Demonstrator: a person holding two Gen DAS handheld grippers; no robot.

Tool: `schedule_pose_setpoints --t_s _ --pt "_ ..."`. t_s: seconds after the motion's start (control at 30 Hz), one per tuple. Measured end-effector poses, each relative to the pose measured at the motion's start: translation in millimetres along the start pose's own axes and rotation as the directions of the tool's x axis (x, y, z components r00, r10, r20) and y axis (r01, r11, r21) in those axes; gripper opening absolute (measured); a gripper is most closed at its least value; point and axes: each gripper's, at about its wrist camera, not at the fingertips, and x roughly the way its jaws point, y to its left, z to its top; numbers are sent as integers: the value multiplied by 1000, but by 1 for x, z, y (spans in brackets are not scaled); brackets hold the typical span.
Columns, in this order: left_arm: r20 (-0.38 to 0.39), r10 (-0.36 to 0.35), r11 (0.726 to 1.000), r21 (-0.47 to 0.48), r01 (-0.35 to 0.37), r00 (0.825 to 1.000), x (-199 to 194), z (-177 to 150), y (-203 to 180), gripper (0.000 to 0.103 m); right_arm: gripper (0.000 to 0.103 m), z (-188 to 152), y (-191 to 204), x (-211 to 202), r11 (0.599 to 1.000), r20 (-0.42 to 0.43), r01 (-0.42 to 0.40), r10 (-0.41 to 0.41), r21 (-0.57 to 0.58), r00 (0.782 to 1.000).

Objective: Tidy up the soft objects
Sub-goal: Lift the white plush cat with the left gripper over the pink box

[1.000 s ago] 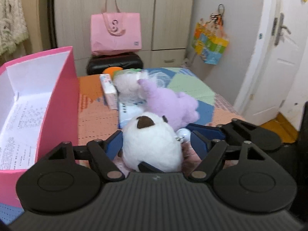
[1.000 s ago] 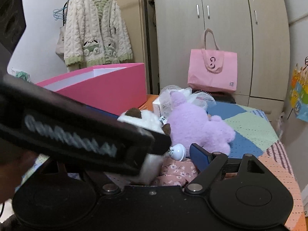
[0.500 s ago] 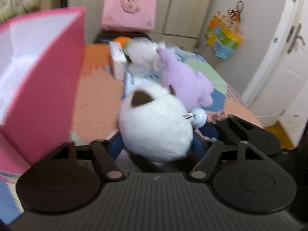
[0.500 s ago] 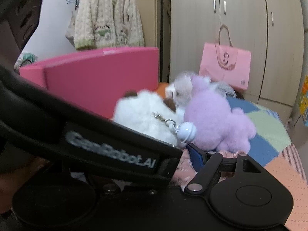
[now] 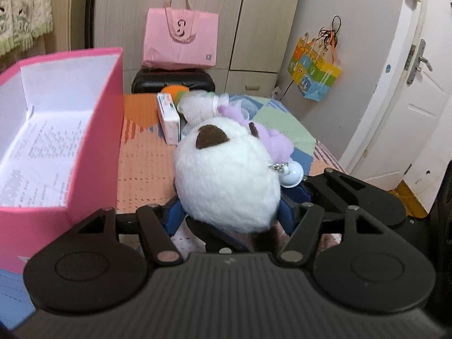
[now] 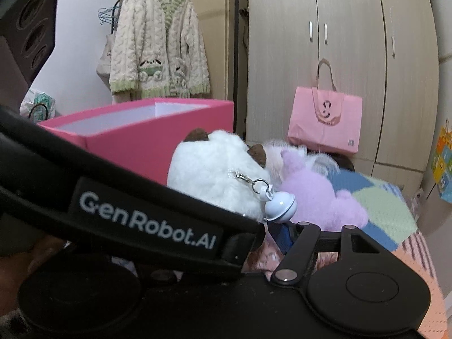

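My left gripper (image 5: 230, 214) is shut on a white plush toy (image 5: 226, 175) with brown ears and a small bell (image 5: 292, 175), held above the patchwork table. The toy also shows in the right wrist view (image 6: 214, 175). An open pink box (image 5: 93, 130) stands to the left, also in the right wrist view (image 6: 152, 138). A purple plush (image 6: 319, 197) and a fluffy white plush (image 5: 197, 107) lie behind. My right gripper sits just right of the left one; only its right finger (image 6: 285, 234) shows, over a pink floral cloth (image 6: 268, 257), the rest hidden by the left gripper's body.
A white tissue pack (image 5: 169, 118) lies beside the plush toys. A pink tote bag (image 5: 180, 42) sits on a black stool (image 5: 172, 80) before the wardrobe. A knitted cardigan (image 6: 158, 56) hangs at left. A white door (image 5: 409, 107) is at right.
My left gripper has closed on the white plush toy and lifted it off the table, drifting toward the pink box. The right gripper has stayed low beside it.
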Motion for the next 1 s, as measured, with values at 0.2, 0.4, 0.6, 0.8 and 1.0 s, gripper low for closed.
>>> schedule_pose_setpoints --t_s 0.2,0.4,0.6,0.8,1.0 --pt "18 10 999 33 -11 1000 -25 -3 -5 65 74 7 12 -12 1000 33 0 0 -10 999" --pt "31 30 998 55 -32 999 -49 -10 -5 65 74 7 29 -26 1000 60 -9 10 -16 998" --pt "52 53 997 53 -55 997 -75 -19 0 66 74 10 50 -37 999 79 -27 30 -38 996" --pt "35 72 997 29 -73 997 -99 -35 12 66 74 6 78 -43 998 65 -51 54 -47 996" --pt "39 97 995 5 -98 994 -125 -44 27 66 74 10 108 -47 994 71 -75 81 -83 994"
